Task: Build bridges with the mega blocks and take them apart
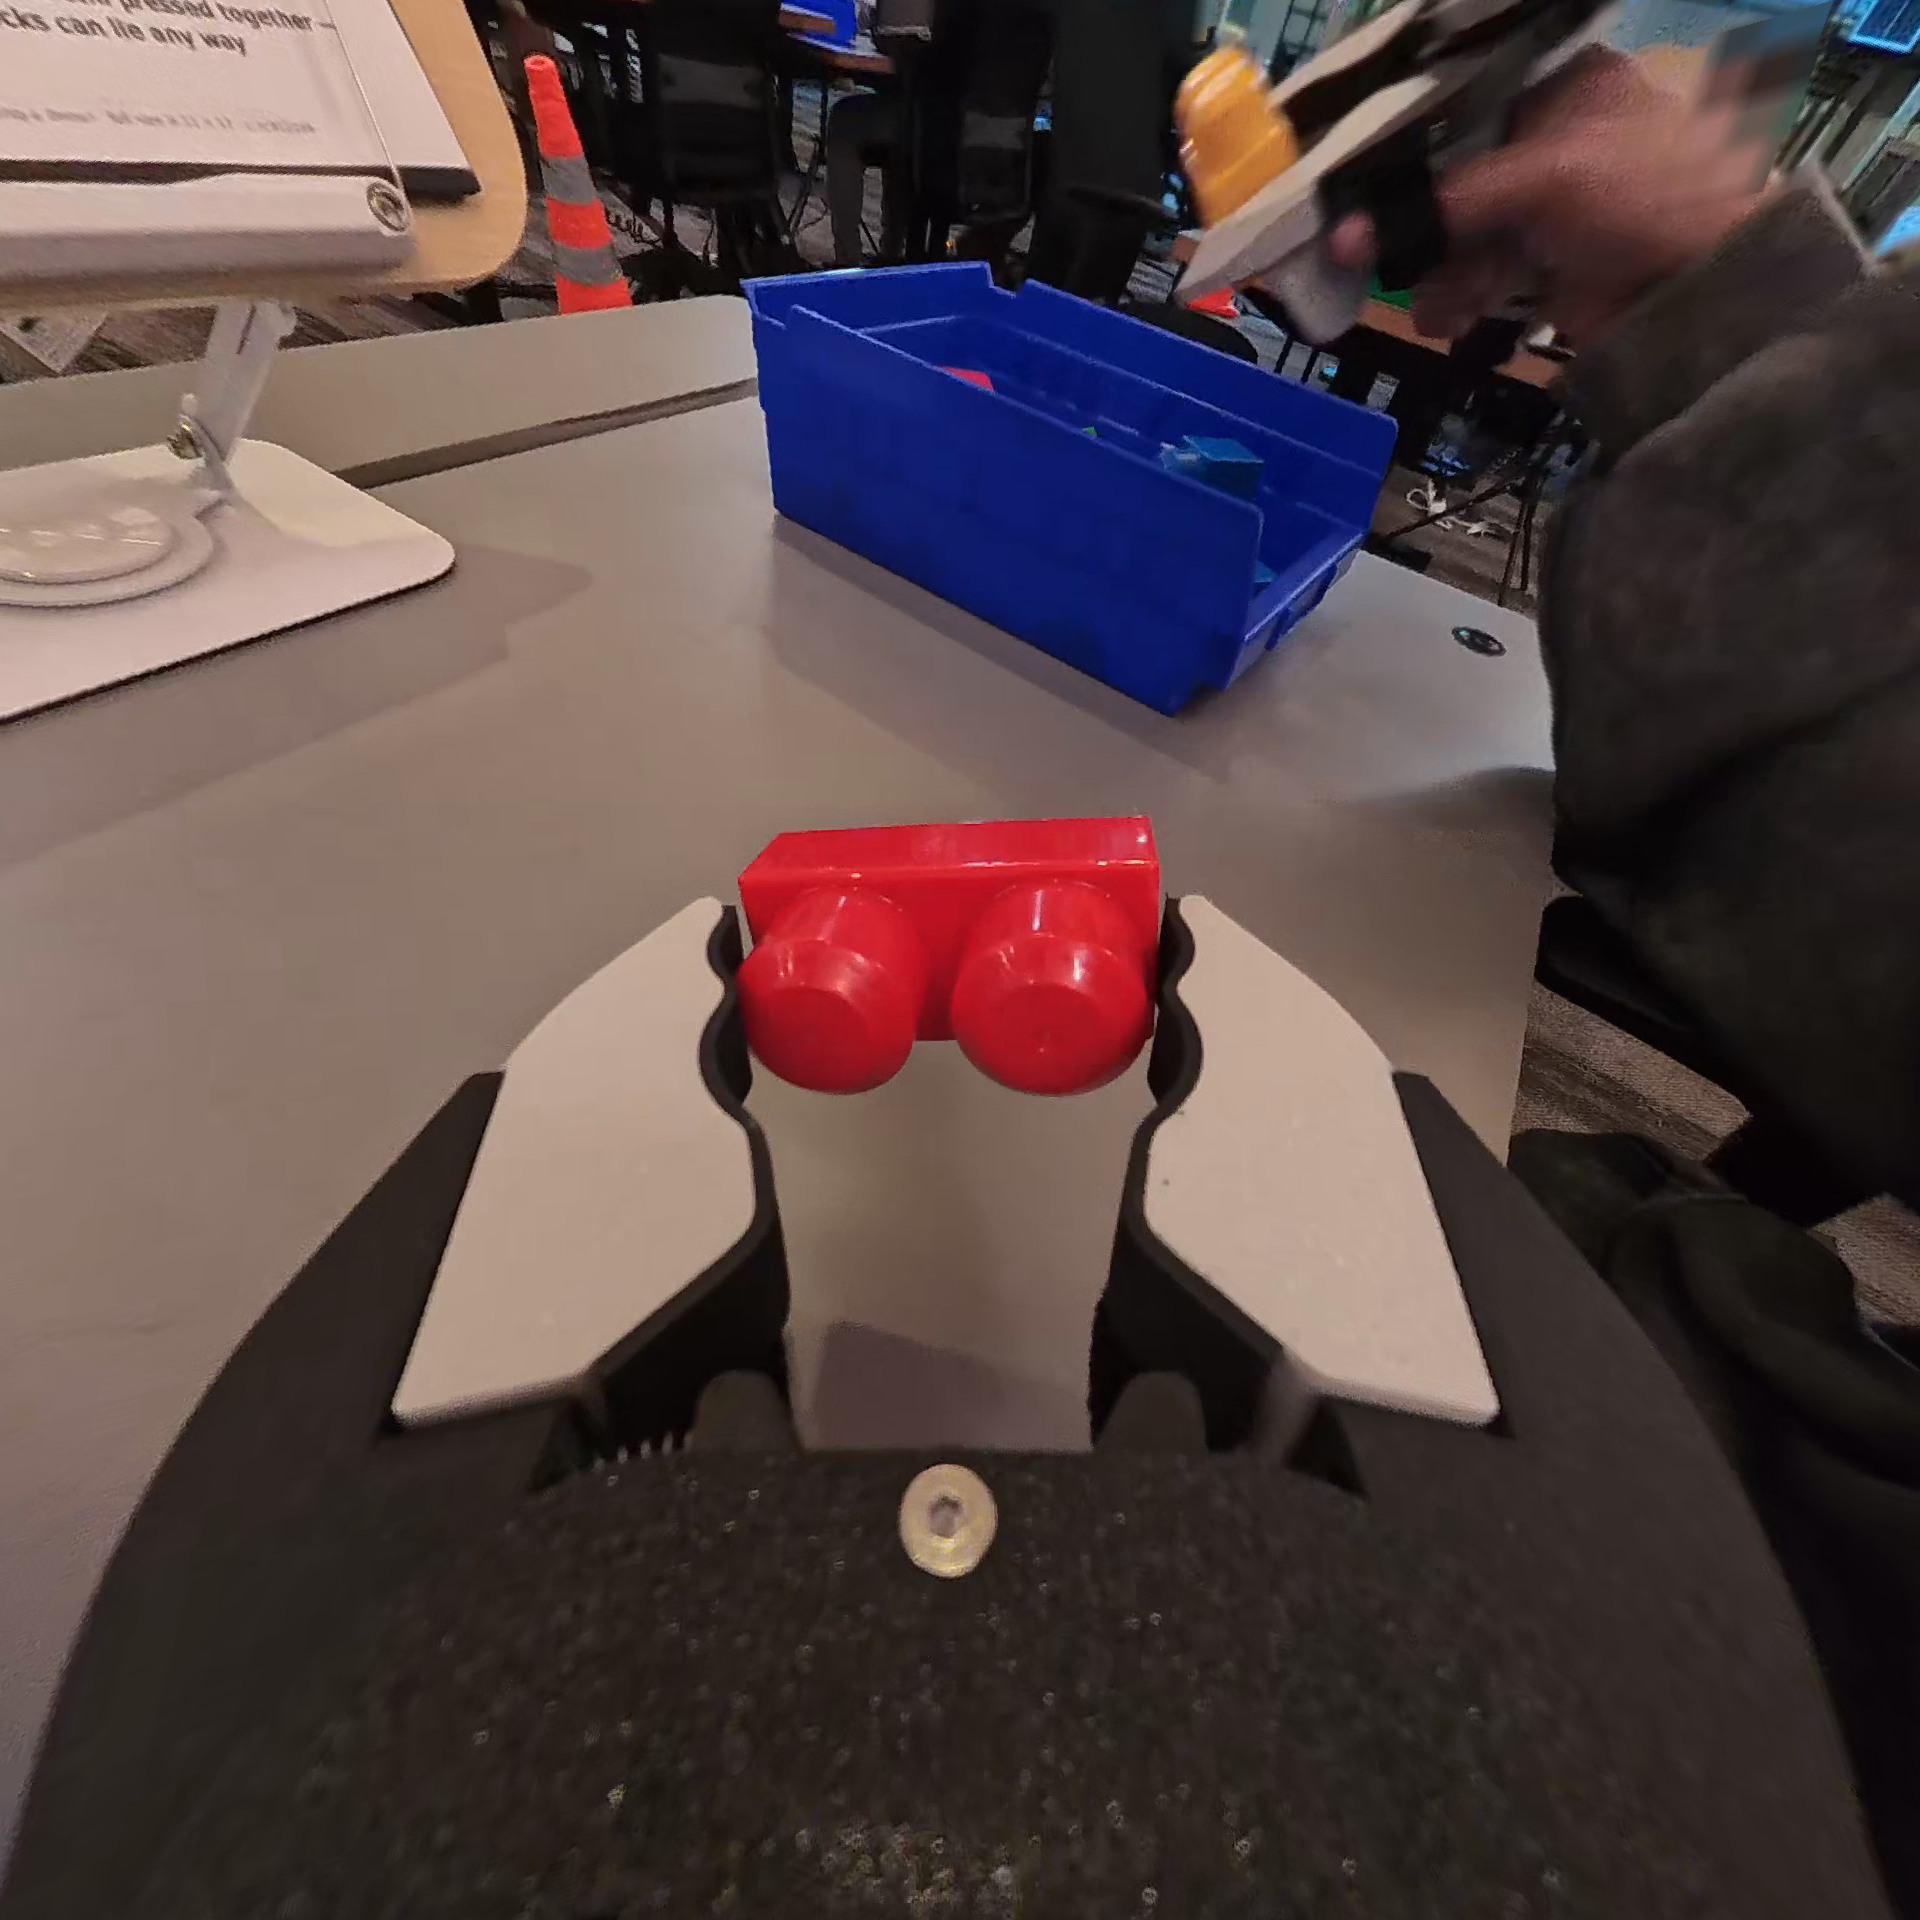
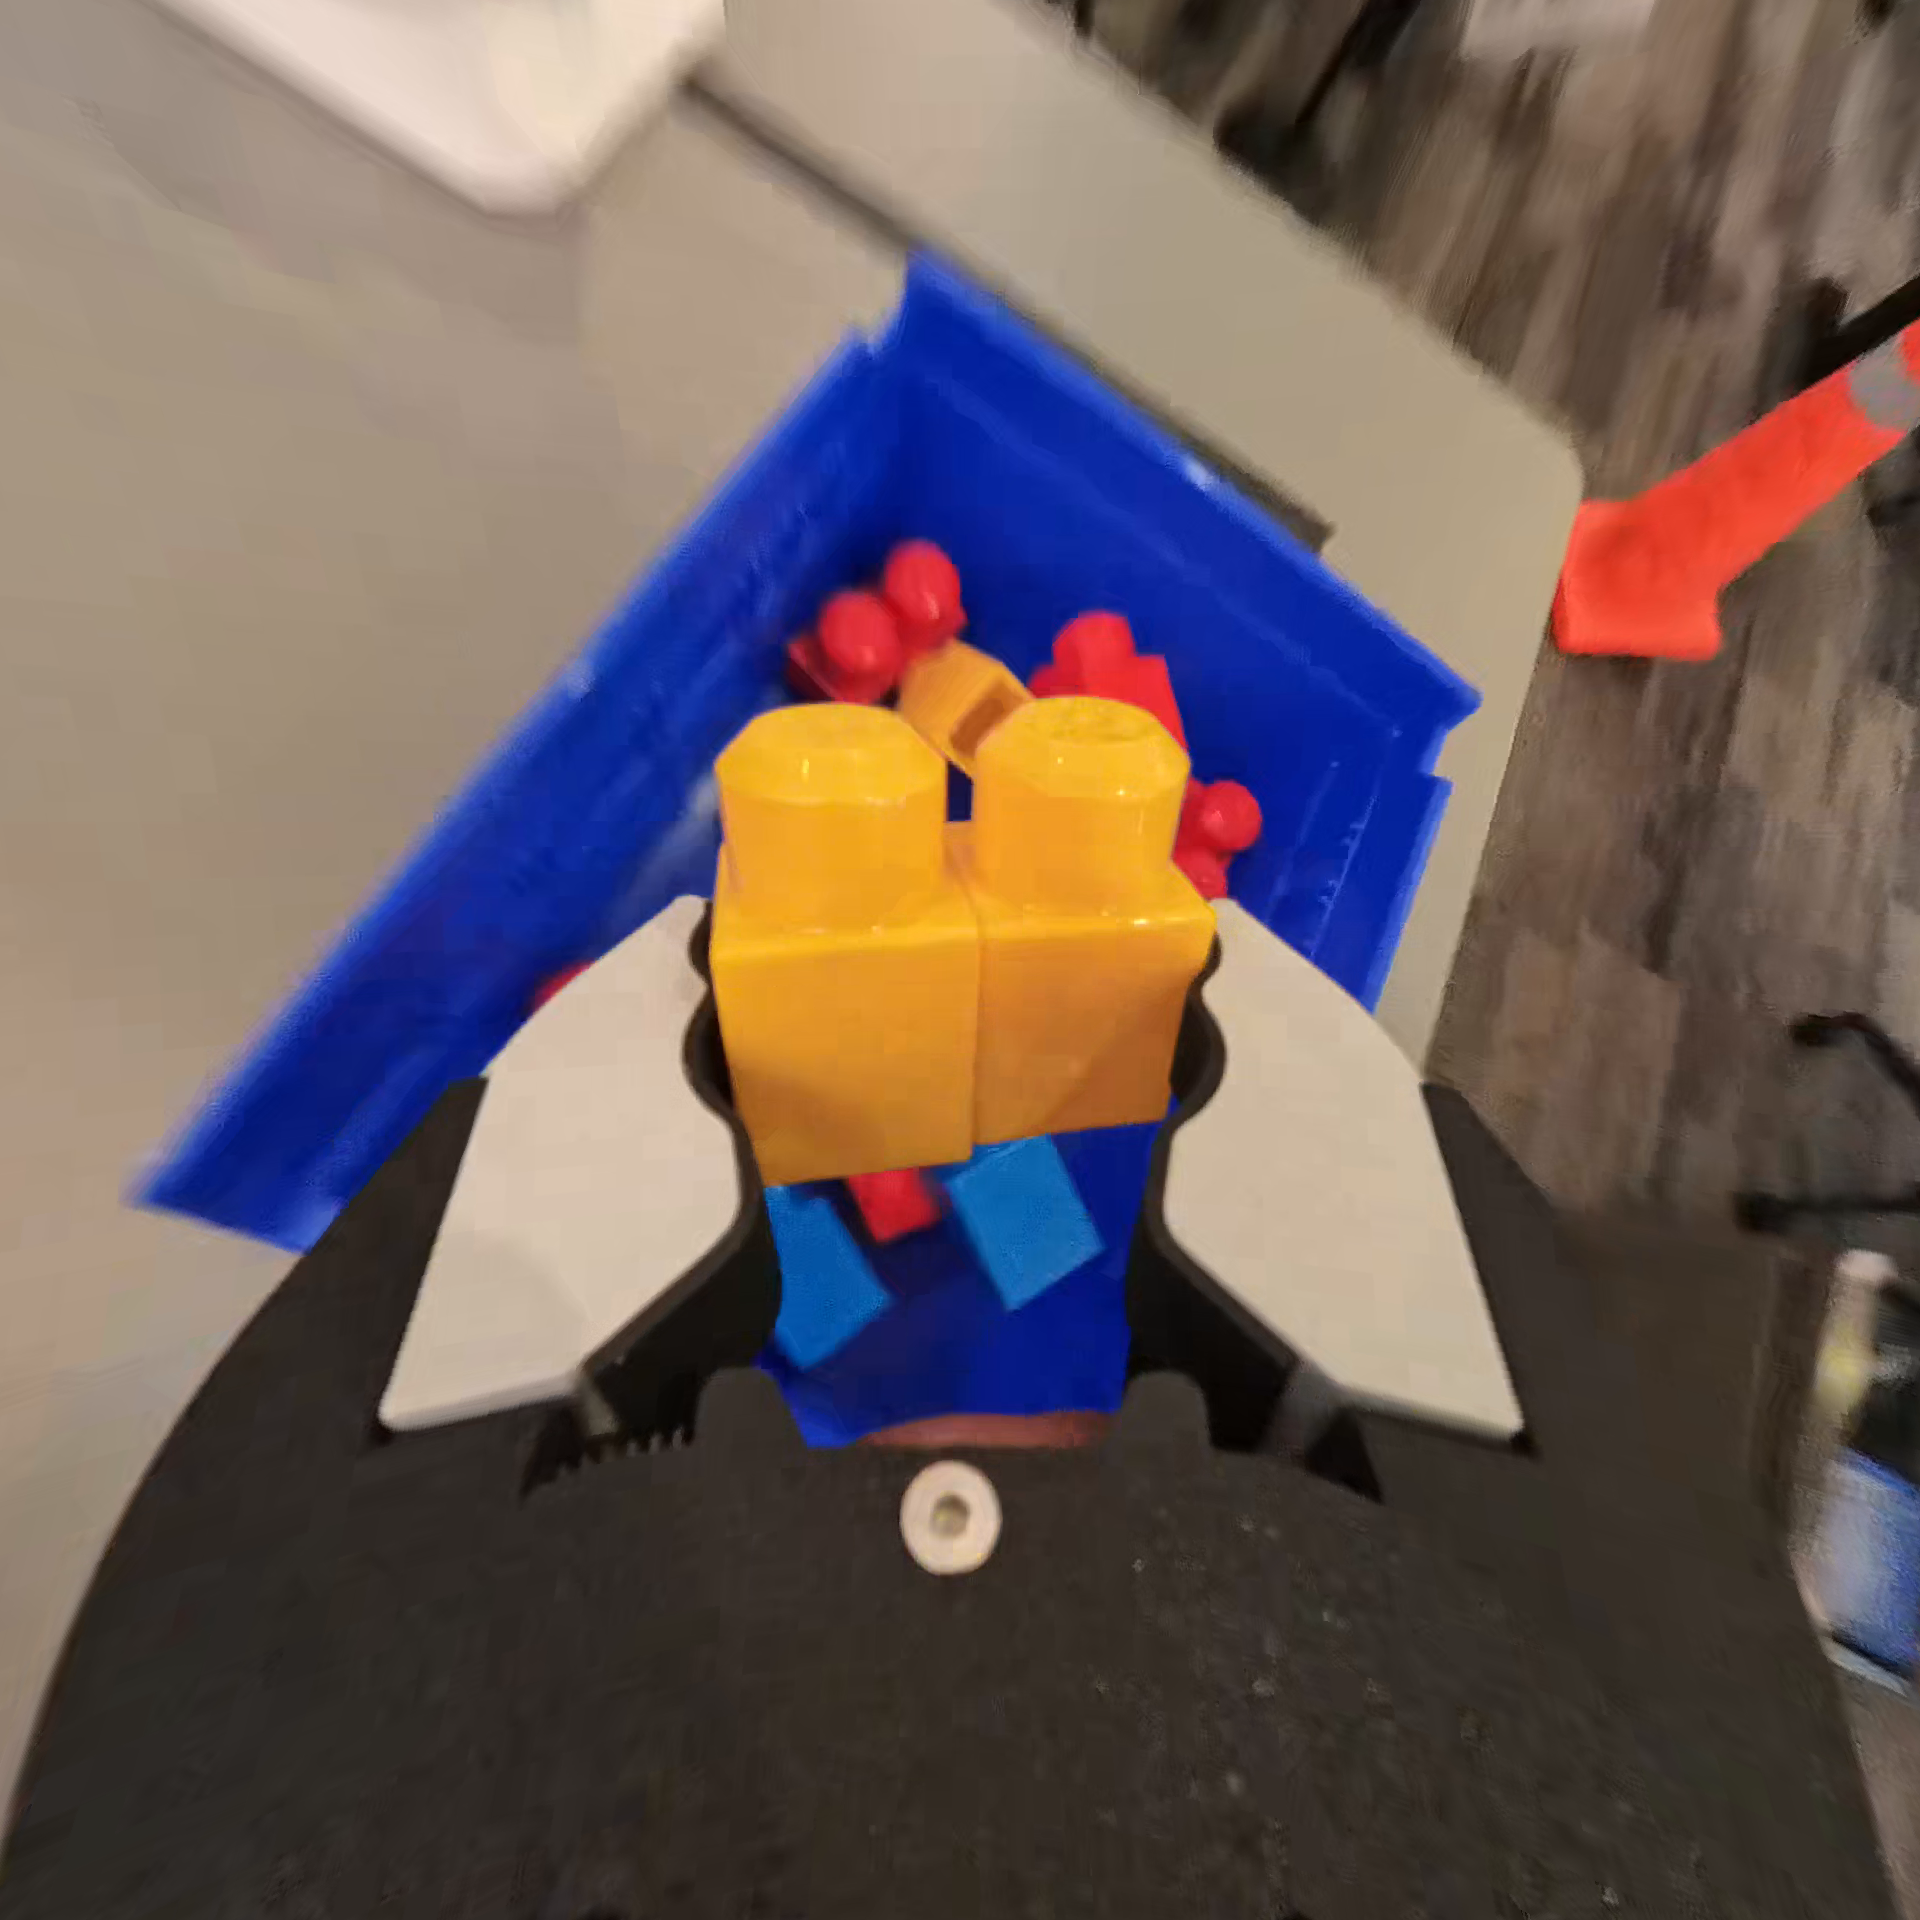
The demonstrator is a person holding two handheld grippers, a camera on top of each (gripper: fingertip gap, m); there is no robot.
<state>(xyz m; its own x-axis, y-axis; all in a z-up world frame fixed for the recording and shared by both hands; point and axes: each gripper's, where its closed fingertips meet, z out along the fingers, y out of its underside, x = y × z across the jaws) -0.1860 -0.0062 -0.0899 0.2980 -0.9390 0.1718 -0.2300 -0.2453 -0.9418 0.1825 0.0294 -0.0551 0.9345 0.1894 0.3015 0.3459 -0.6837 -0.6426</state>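
My left gripper (image 1: 948, 971) is shut on a red two-stud block (image 1: 948, 951), studs pointing toward the camera, held just above the grey table (image 1: 520, 831). My right gripper (image 2: 956, 997) is shut on a yellow two-stud block (image 2: 951, 935), studs up, held above the blue bin (image 2: 644, 831). The bin holds several red, blue and yellow blocks (image 2: 883, 634). In the left wrist view the right gripper (image 1: 1309, 177) with the yellow block (image 1: 1231, 130) is high at the upper right, above and behind the blue bin (image 1: 1018, 499).
A white stand (image 1: 208, 520) carrying a printed sheet is at the table's far left. An orange traffic cone (image 1: 571, 197) stands on the floor behind the table. A person's dark sleeve (image 1: 1745, 675) fills the right side. The table edge runs right of the bin. Across from one pair of fingers to the other is roughly 40 centimeters.
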